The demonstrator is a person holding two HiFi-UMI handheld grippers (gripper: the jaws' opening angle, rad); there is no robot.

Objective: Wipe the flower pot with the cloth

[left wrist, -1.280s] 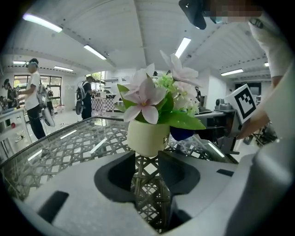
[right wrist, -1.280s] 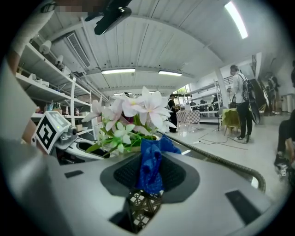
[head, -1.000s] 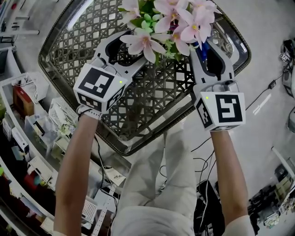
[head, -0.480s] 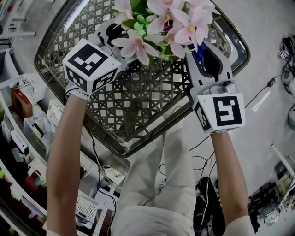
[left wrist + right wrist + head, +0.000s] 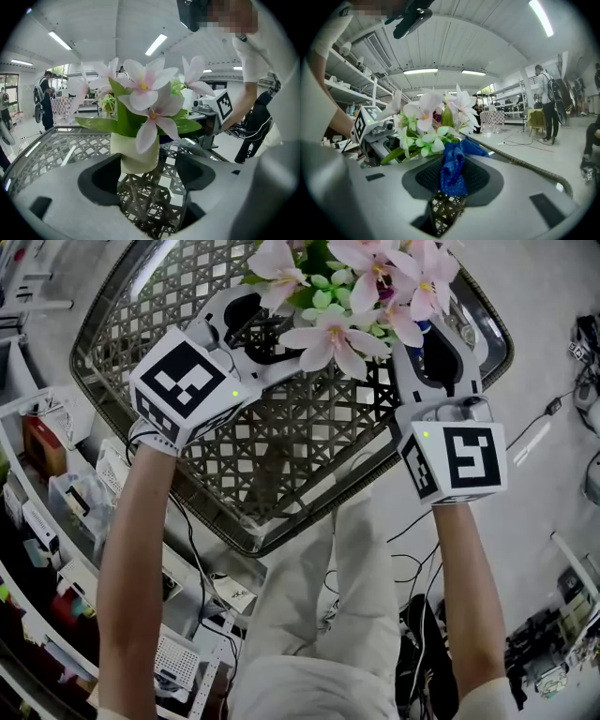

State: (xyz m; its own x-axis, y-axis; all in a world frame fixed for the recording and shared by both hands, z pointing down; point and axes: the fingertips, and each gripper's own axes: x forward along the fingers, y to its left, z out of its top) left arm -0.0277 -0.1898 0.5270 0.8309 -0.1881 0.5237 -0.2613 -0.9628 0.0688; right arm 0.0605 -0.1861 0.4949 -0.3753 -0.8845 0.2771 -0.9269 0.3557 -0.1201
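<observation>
Pinching the blue cloth tight in the right gripper, left gripper jaws just opened up wide, cream flower pot standing between them, all on a wire basket

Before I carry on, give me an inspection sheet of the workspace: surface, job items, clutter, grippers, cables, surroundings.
Surface: lattice table, open weave; the pot stands on it.
Job's things: flower pot upright, with pink flowers; blue cloth bunched.
Clutter: nothing seen on the table.
Grippers: left gripper jaws have just been opening and stand apart, pot at their tips, not clamped; right gripper jaws shut on the cloth.
Cables: black cables loose on the floor.
Surroundings: shelves of boxes at the left; people standing far off.
</observation>
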